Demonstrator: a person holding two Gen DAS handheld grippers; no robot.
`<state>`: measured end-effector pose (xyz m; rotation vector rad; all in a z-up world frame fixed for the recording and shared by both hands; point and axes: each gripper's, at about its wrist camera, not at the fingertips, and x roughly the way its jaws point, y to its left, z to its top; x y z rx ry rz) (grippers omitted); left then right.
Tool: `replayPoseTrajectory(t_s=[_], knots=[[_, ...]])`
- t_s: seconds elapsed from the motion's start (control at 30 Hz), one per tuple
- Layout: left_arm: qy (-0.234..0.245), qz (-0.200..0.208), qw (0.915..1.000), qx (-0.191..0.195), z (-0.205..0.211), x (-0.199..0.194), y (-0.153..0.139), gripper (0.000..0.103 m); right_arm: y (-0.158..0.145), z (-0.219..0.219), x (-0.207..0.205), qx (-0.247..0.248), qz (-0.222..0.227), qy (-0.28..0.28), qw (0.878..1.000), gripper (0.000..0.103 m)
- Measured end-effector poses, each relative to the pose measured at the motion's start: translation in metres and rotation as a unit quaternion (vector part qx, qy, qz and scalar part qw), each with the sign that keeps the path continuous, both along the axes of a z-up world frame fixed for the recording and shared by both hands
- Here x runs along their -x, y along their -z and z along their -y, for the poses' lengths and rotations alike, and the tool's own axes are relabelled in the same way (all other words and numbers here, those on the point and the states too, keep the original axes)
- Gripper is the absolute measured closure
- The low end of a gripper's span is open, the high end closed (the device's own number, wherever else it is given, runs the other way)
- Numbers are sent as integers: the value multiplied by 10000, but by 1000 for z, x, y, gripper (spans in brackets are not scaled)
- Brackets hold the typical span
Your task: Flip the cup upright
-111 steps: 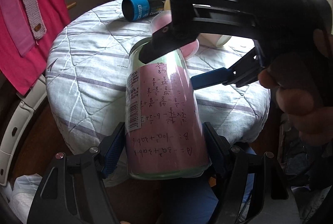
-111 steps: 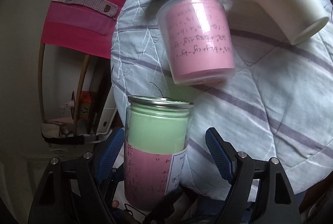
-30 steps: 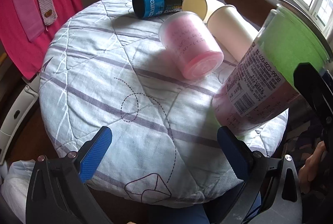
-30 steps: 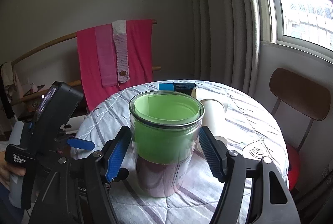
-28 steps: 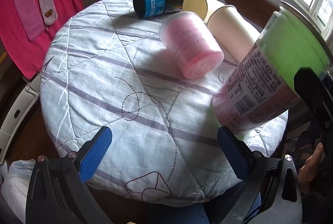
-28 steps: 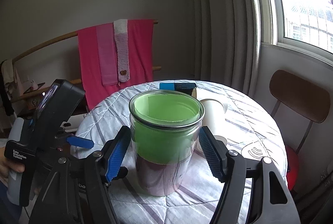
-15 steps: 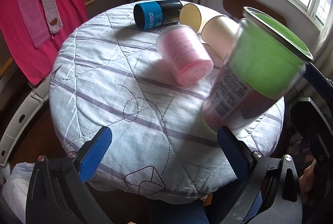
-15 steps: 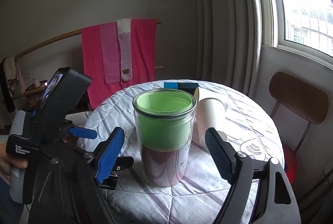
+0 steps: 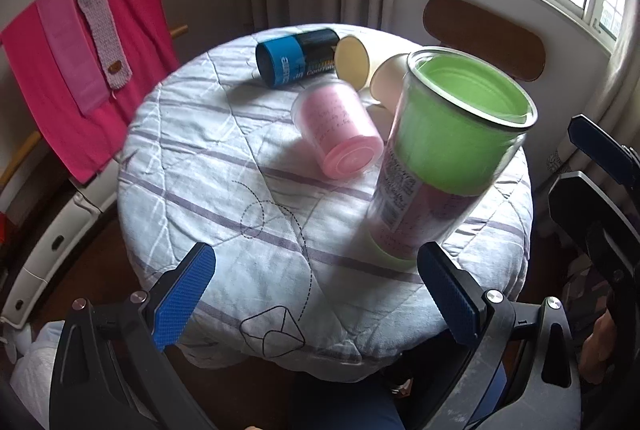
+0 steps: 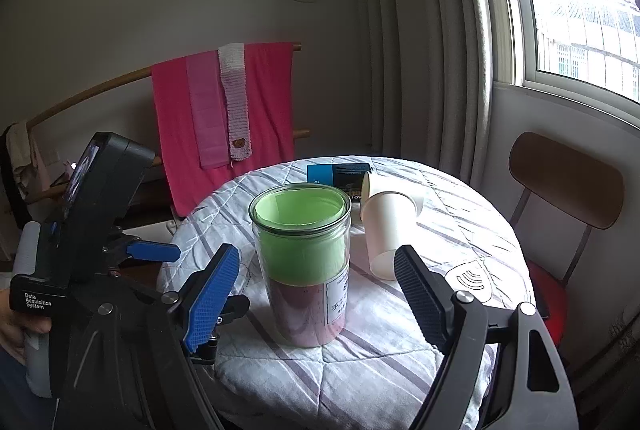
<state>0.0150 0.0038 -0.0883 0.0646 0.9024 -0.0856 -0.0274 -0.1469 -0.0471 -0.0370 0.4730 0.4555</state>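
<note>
The clear glass cup [image 9: 444,158] with green and pink paper lining stands upright, mouth up, on the round quilted table [image 9: 208,158] near its right front edge. It also shows in the right wrist view [image 10: 304,262]. My right gripper [image 10: 316,294] is open, its blue pads on either side of the cup and apart from it. My left gripper [image 9: 316,294] is open and empty, at the table's near edge, left of the cup.
A pink plastic cup [image 9: 336,130] lies on its side mid-table. Behind it lie a blue-black can [image 9: 296,58] and two cream paper cups [image 10: 388,230]. A wooden chair [image 10: 568,182] stands at the right, pink cloths on a rail [image 10: 224,110] at the left.
My right gripper has opened and let go of the glass cup, which now stands upright on the table. Both grippers have drawn back from the table.
</note>
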Motion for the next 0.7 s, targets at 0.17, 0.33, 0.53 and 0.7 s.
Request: replayPoseTrajectory(t_s=[0.17,0.33,0.53,0.7], knots=[[-93,341,9981,-495,13,14,-20,1,-14,6,4,104,-216,109,9997,22],[-323,634,9951,-680,18,25,-39,1,-26,23,-2,26,-664,210,9976,22],[-614,1044,9906,-643,21,39,-61,1,-38,49,-10,-182,-983,198,9948,22],[-753,1234,9872,-673,25,46,-72,0,-45,60,-20,-147,-1215,130,9924,22]])
